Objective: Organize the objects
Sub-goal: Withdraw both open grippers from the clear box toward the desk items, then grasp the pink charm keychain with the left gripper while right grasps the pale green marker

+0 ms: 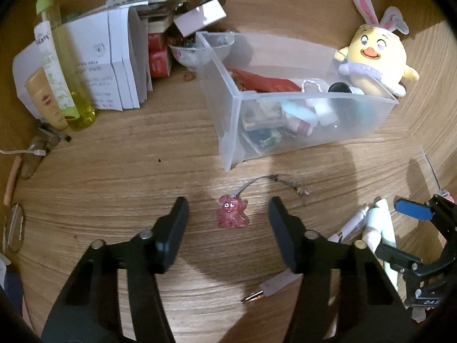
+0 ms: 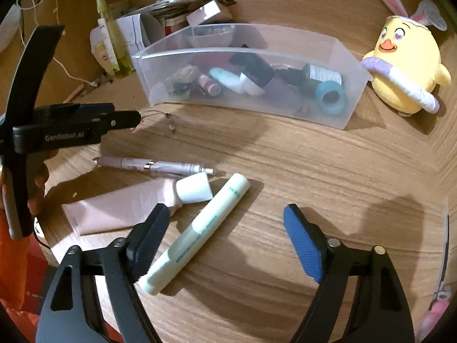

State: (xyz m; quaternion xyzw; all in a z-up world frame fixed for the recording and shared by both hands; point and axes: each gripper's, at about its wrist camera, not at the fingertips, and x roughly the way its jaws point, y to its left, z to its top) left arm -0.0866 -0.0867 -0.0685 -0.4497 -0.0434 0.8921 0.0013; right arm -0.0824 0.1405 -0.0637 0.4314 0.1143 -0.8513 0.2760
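Wood-grain laminate surface [image 1: 120, 171], warm brown, closed in by a matching wooden side wall [image 1: 428, 85] on the right. One translucent plastic bin [image 1: 228, 108], rectangular, thin-walled, crowded with small items, among them one blue tape roll [image 2: 331, 97]. One yellow plush chick with pink-lined rabbit ears [image 1: 374, 57], soft and rounded, just beside the bin's far right corner. One tall clear bottle of yellow-green liquid [image 1: 65, 80] at far left, next to several folded white paper leaflets [image 1: 114, 65]. One small pink translucent figure charm on a thin cord [image 1: 232, 213], glossy, flat on the surface just in front of the bin. Left gripper [image 1: 228, 223], black and matte, jaws spread to either side of the charm, not touching it. Near the front edge, one pale green cylindrical marker [image 2: 197, 234], one soft pink squeeze tube with a white cap [image 2: 128, 208], and lilac pens [image 2: 154, 165], seemingly two, side by side. Right gripper [image 2: 225, 245], blue textured pads, released, with the marker's lower end beside its left pad; contact cannot be told.
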